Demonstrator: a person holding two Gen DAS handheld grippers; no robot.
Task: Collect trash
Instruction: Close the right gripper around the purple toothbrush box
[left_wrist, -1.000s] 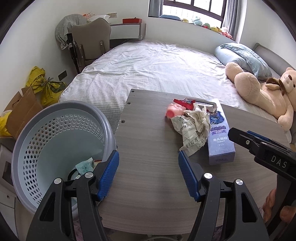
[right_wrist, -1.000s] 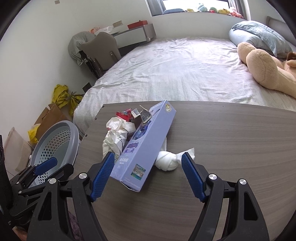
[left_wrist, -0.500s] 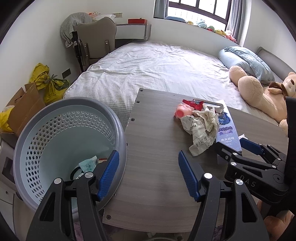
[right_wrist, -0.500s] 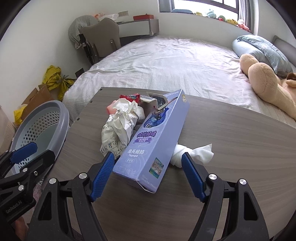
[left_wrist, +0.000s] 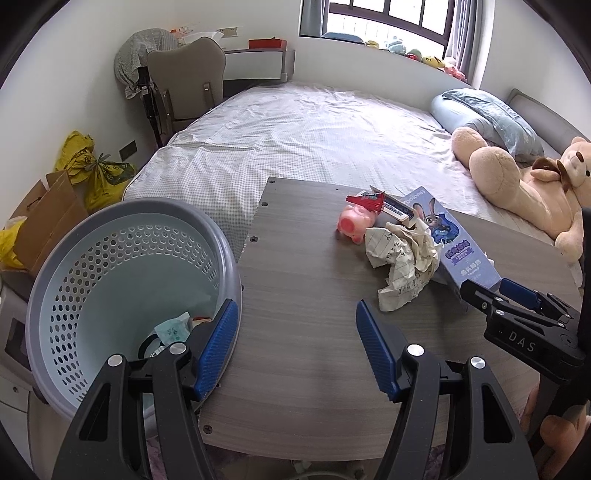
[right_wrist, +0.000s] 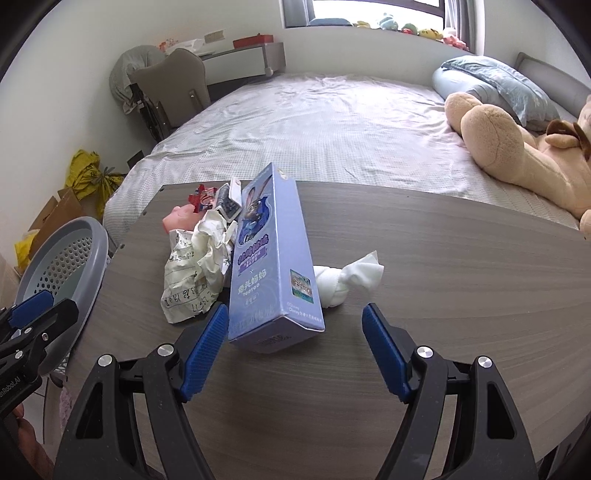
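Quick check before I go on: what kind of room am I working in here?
A bedroom, most likely: a made bed with a pillow, a big teddy bear lying on it, and small plush toys on the windowsill.

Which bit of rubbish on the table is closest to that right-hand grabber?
The long purple box: its near end lies between the open right gripper fingers. The crumpled paper and white tissue lie farther back, either side.

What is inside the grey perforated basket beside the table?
At the bottom of the basket lie a pale green packet and a dark ring-shaped item. The left gripper covers the rest.
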